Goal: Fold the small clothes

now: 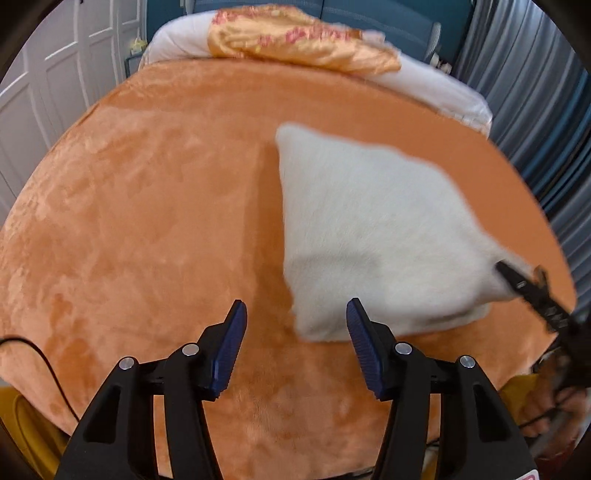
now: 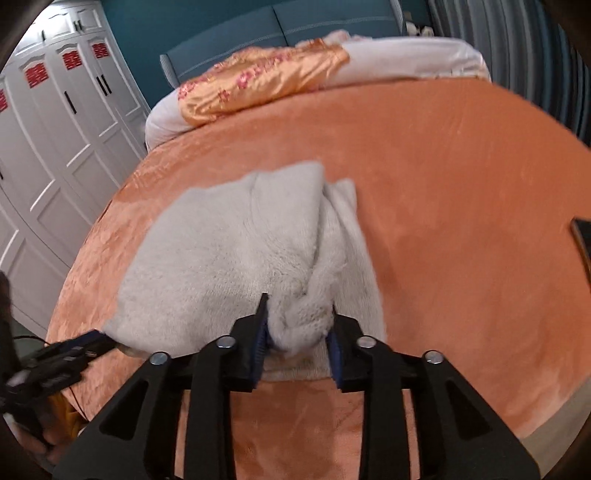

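A white fluffy garment (image 1: 369, 229) lies folded on the orange blanket (image 1: 147, 221), with a second layer showing along its right side in the right wrist view. My right gripper (image 2: 299, 306) is shut on a bunched near edge of the white garment (image 2: 221, 251), and the fabric fills the gap between both pads. In the left wrist view, the right gripper (image 1: 506, 269) bites the cloth's right corner. My left gripper (image 1: 295, 306) hovers open over the garment's near left corner with nothing pinched. From the right wrist view, the left gripper (image 2: 103, 338) sits just beside that corner.
White pillows (image 2: 406, 55) with an orange satin cover (image 2: 258, 81) lie at the head of the bed, against a blue headboard (image 2: 295, 22). White wardrobe doors (image 2: 55, 129) stand to the left, grey curtains (image 1: 546, 110) to the right. A dark flat object (image 2: 581, 236) rests on the blanket's right edge.
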`<action>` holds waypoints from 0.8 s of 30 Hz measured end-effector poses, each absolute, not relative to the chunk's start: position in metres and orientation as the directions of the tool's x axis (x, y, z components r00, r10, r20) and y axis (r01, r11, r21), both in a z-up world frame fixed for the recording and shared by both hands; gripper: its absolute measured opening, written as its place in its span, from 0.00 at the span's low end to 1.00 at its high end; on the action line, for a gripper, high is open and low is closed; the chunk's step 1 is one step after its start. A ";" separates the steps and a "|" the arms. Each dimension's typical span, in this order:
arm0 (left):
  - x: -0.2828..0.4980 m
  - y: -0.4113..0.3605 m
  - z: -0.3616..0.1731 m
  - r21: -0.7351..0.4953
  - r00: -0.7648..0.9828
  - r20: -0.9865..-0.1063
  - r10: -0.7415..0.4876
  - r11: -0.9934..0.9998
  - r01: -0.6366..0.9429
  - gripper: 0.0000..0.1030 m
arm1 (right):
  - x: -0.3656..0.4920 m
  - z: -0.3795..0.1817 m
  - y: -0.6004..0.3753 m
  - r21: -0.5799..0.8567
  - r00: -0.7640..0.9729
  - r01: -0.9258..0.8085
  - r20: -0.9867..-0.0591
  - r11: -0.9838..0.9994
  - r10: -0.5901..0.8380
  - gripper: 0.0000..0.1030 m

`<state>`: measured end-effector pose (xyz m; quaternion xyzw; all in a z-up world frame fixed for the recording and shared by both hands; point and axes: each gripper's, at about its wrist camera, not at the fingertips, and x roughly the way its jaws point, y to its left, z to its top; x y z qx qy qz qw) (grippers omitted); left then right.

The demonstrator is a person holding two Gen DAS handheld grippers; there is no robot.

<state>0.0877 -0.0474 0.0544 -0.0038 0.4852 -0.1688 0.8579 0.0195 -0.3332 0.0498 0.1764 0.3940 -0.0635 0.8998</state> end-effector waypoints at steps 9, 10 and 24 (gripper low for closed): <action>0.124 -0.073 0.071 -0.181 0.526 -0.799 -0.291 0.951 0.251 0.63 | 0.054 0.042 -0.350 0.335 0.676 0.243 -0.731 0.910 0.088 0.46; 0.129 -0.078 0.062 -0.176 0.507 -0.816 -0.279 0.954 0.242 0.62 | 0.061 0.033 -0.349 0.333 0.654 0.243 -0.750 0.911 0.099 0.46; 0.138 -0.107 0.024 -0.113 0.453 -0.865 -0.217 0.963 0.244 0.62 | 0.060 -0.009 -0.371 0.305 0.575 0.325 -0.815 0.895 0.069 0.11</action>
